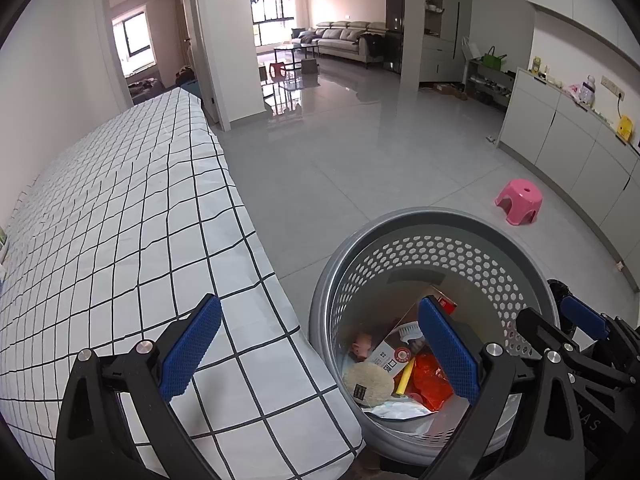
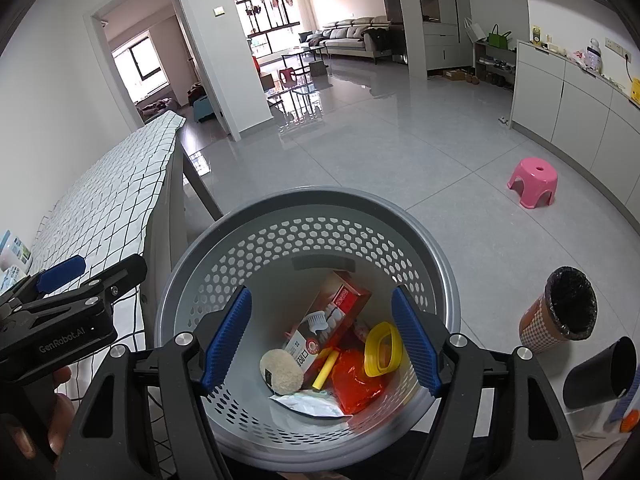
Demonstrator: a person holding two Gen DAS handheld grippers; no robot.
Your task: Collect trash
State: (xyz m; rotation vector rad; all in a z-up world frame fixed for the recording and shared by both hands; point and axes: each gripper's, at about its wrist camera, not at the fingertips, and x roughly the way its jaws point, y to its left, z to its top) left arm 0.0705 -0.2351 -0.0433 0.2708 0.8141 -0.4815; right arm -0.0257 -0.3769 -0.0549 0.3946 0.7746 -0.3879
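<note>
A grey perforated basket [image 2: 320, 196] stands on the floor beside the table. It holds trash: a red and white box [image 2: 320, 332], a white brush [image 2: 316, 318], a round beige pad [image 2: 280, 372], a yellow ring [image 2: 383, 347], an orange wrapper [image 2: 356, 384] and a white packet [image 2: 308, 402]. My right gripper [image 2: 322, 340] hangs open over the basket mouth with nothing between its pads. My left gripper [image 1: 320, 350] is open too and holds nothing; one finger sits over the checked tablecloth [image 1: 120, 220], the other over the basket [image 1: 440, 216]. Each gripper shows in the other's view: the right gripper [image 1: 556, 316], the left gripper [image 2: 96, 272].
A pink stool [image 2: 534, 182] stands on the tiled floor to the right. A brown cup with a black liner [image 2: 560, 312] and a black cylinder [image 2: 600, 376] stand right of the basket. White cabinets [image 2: 580, 100] line the right wall.
</note>
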